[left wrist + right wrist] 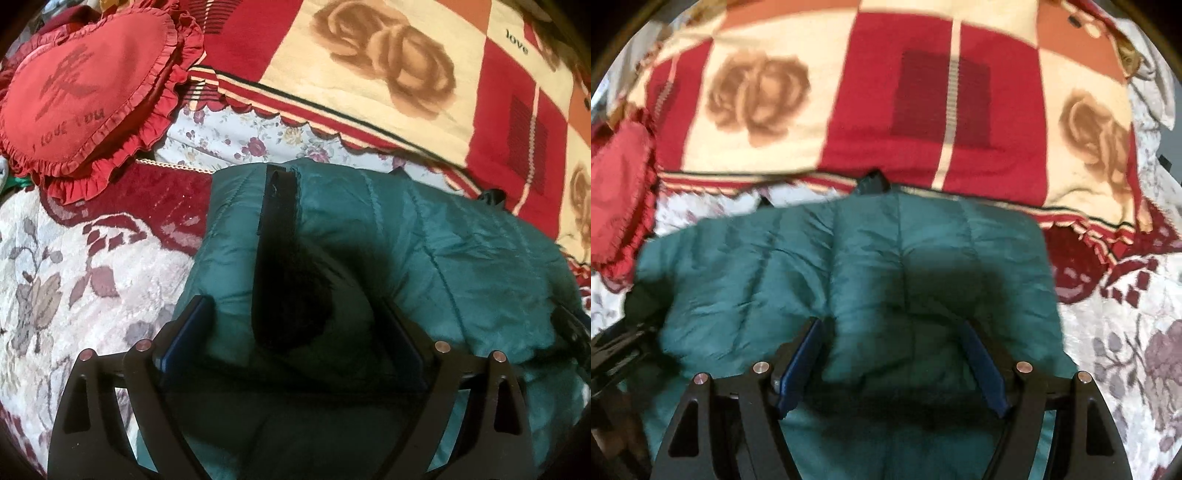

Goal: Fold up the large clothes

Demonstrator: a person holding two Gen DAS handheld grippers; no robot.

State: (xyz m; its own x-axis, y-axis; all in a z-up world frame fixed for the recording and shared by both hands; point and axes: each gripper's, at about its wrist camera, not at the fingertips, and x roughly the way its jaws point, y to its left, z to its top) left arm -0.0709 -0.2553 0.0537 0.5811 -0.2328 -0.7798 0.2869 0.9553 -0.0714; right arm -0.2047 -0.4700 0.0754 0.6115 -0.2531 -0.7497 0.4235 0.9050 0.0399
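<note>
A teal quilted puffer jacket (424, 251) lies folded into a thick bundle on the bed, with a black strip and a dark furry patch (280, 266) running down its left part. My left gripper (295, 314) hovers low over it, its jaws wide apart on either side of the dark strip and its pads clear of the fabric. In the right wrist view the jacket (849, 258) fills the middle. My right gripper (894, 343) stands wide with a puffy fold bulging between its blue pads (801, 354), which press on it from both sides.
A red, cream and orange blanket with rose prints (388, 66) lies beyond the jacket. A red frilled heart cushion (85, 92) sits at the far left. A cream and dark red flowered bedspread (74, 280) covers the bed around the jacket.
</note>
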